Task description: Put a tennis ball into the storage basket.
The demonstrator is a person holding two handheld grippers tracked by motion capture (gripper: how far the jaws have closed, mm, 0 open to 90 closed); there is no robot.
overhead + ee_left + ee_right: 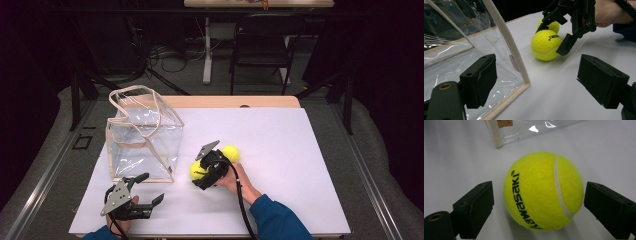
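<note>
A yellow tennis ball (544,192) lies on the white table sheet (280,130), between the jaws of my right gripper (537,205). The right pad sits at the ball's edge, and a thin gap shows at the left pad. In the high view that ball (196,170) is under the right gripper (202,172), with a second yellow ball (231,153) just behind it. My left gripper (150,188) rests near the front left edge, open and holding nothing. Its own view looks past a clear plastic tote bag (506,45) toward both balls.
The clear bag (142,137) with beige trim and handles stands upright at the left of the sheet. A wooden table edge (225,101) shows behind the sheet. A dark chair (262,40) stands farther back. White sheet stretches to the right of the balls.
</note>
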